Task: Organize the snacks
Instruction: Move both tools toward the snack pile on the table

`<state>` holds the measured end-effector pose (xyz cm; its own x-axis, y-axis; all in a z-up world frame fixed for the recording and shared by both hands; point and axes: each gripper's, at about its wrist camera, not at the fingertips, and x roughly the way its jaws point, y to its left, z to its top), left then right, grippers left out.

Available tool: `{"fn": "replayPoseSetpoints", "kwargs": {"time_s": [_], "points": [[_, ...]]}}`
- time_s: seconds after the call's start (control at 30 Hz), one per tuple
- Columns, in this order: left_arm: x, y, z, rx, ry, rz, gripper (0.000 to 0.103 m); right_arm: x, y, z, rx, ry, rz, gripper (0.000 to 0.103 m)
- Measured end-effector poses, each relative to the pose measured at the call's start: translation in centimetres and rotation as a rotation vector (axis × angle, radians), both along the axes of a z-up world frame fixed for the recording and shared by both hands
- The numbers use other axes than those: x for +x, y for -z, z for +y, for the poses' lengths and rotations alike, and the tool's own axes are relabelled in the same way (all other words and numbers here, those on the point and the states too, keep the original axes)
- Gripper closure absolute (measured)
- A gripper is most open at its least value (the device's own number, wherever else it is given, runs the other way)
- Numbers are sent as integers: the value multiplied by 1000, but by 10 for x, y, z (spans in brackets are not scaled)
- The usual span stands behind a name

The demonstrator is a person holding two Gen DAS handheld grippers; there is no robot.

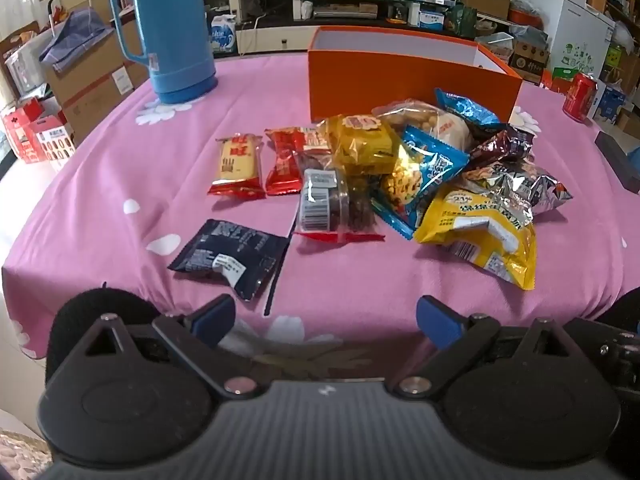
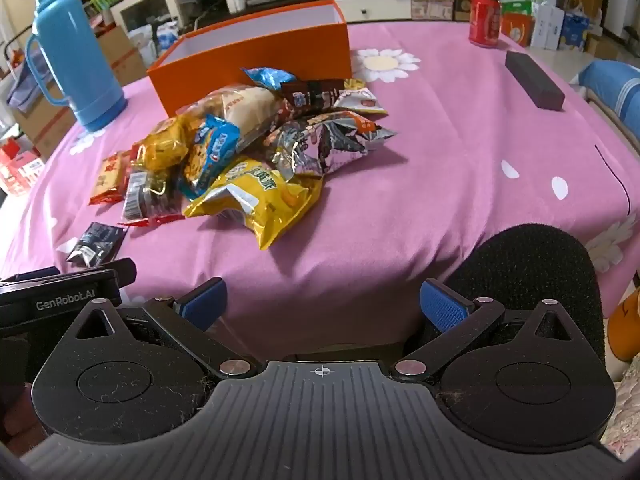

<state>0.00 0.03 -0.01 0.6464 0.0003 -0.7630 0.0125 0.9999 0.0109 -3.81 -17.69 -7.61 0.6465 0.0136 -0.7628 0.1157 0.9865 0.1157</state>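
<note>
A heap of snack packets [image 1: 420, 168] lies on the pink tablecloth in front of an open orange box [image 1: 408, 80]. It also shows in the right wrist view [image 2: 256, 140], with the box [image 2: 256, 56] behind it. A black packet [image 1: 232, 256] lies nearest, and a yellow bag [image 1: 484, 236] sits at the heap's right. My left gripper [image 1: 325, 322] is open and empty at the table's near edge. My right gripper [image 2: 323, 306] is open and empty, also at the near edge, right of the left gripper's body [image 2: 60, 300].
A blue thermos [image 1: 172, 28] stands at the back left of the table. A red can [image 2: 485, 20] and a dark block [image 2: 534, 80] are at the back right. Cartons and shelves crowd the room behind the table.
</note>
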Motion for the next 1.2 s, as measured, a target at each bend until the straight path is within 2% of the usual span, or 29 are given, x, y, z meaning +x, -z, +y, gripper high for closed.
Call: {"fn": "replayPoseSetpoints", "kwargs": {"time_s": [0.57, 1.0, 1.1, 1.2], "points": [[1, 7, 0, 0, -5, 5, 6, -1, 3, -1, 9, -1, 3, 10], [16, 27, 8, -3, -28, 90, 6, 15, 14, 3, -14, -9, 57, 10], [20, 29, 12, 1, -38, 82, 6, 18, 11, 4, -18, -23, 43, 10], [23, 27, 18, -27, -46, 81, 6, 31, 0, 4, -76, -47, -4, 10]]}}
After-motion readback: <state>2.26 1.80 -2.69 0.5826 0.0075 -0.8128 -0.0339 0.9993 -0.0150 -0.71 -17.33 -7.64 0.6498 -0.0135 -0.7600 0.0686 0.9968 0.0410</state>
